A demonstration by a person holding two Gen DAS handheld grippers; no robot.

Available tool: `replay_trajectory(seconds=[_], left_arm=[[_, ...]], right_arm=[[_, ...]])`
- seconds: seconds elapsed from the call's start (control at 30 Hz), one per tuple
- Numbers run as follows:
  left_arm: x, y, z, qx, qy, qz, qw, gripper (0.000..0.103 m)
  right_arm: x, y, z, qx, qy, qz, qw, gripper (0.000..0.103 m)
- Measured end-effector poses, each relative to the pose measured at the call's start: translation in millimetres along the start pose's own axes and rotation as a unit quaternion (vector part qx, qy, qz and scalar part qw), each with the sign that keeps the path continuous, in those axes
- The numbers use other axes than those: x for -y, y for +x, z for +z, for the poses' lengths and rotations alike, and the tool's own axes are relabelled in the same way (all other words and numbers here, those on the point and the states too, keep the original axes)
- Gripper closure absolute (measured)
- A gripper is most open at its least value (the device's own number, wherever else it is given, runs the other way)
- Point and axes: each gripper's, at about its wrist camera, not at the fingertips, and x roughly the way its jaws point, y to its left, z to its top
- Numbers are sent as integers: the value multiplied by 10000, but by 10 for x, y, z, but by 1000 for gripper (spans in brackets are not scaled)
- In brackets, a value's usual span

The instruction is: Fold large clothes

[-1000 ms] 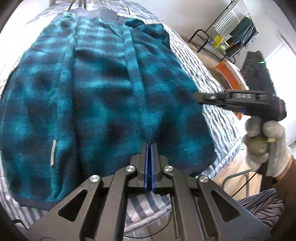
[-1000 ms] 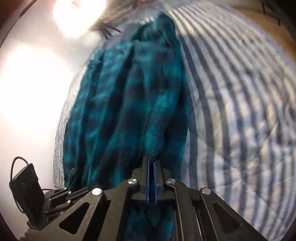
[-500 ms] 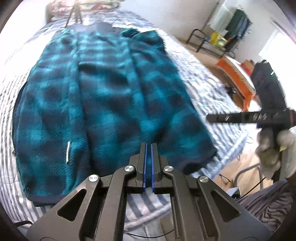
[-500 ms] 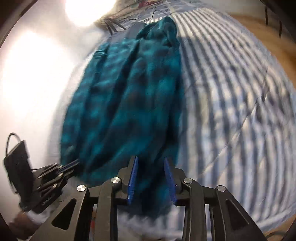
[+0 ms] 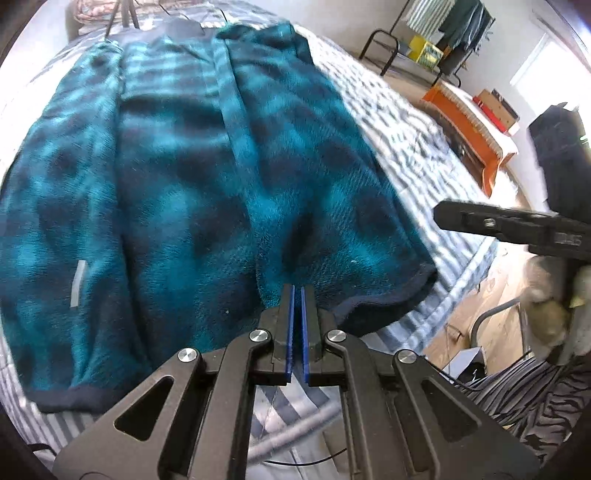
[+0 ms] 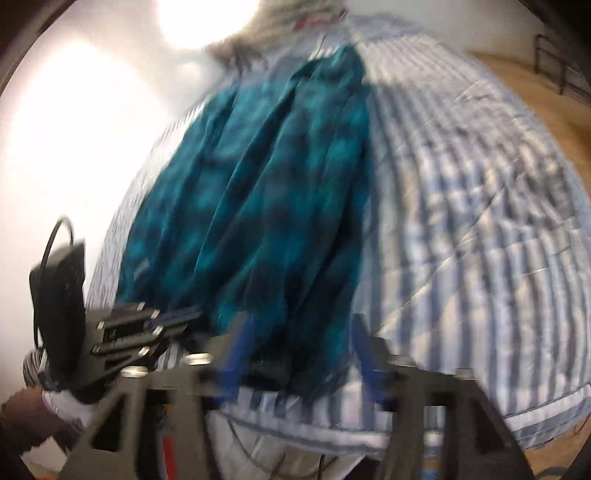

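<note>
A large teal plaid fleece garment (image 5: 207, 177) lies spread flat on the striped bed (image 5: 417, 147), hem toward me. My left gripper (image 5: 297, 295) is shut, with its tips over the hem by the front placket; no cloth shows between the pads. The right wrist view is blurred. There, my right gripper (image 6: 303, 354) has its jaws opening, blue pads (image 6: 236, 350) wide apart and off the cloth, with the garment's (image 6: 266, 192) hem corner just beyond them. From the left wrist view, the right gripper (image 5: 517, 229) hangs past the bed's edge in a gloved hand (image 5: 546, 310).
The bed's near edge (image 5: 461, 273) drops to a wooden floor (image 5: 461, 325). A clothes rack (image 5: 443, 33) and an orange-covered piece of furniture (image 5: 465, 122) stand at the far right. Striped trousers (image 5: 517, 398) show at lower right. Bare striped bedding (image 6: 480, 221) lies right of the garment.
My right gripper went from shut at the garment's edge to wide open and drew back toward the bed's edge. The left gripper stayed shut at the hem.
</note>
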Motion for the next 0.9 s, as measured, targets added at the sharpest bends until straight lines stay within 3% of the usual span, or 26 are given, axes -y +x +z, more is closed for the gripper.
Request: replay_trajectory(seconds=[0.17,0.3,0.37,0.43,0.47,0.5,0.53,0.63,0.73,0.9], left_arm=[[-57,-314,-24,310,-88,-32,9995,103],[-134,-461,-46,478,-181,40,9987,103],[-152,-513,-39,525,-269,34,9983,103],[-197,-571,-42,569,-355,25,9977,103],[-218,-614,-45,600,-367,53,9975,103],[-249,-665,-43,646,-382,92,9971,103],[-289,-732,-46,717,-410,120,9965,103],[-435,-919,-47,903,-589,136,9941,103],[-630,-1125,-53,1115,-899,145,9896,103],[-943,-1477,-57,1514,-1316,132,9796,103]], right_arm=[[274,196,-69,-283,421,43,9987,30],[265,280,-120,-276,448,112,9985,31],[197,330,-112,-388,451,387,9975,49],[134,419,-96,-547,475,534,9959,79],[94,434,-95,-577,417,410,9966,85],[63,455,-80,-566,363,296,9973,97],[16,447,-55,-541,316,174,9979,101],[-151,333,38,-336,189,1,9993,102],[-491,180,100,-102,-592,-506,9969,102],[-1127,92,212,185,-1678,-557,9841,102]])
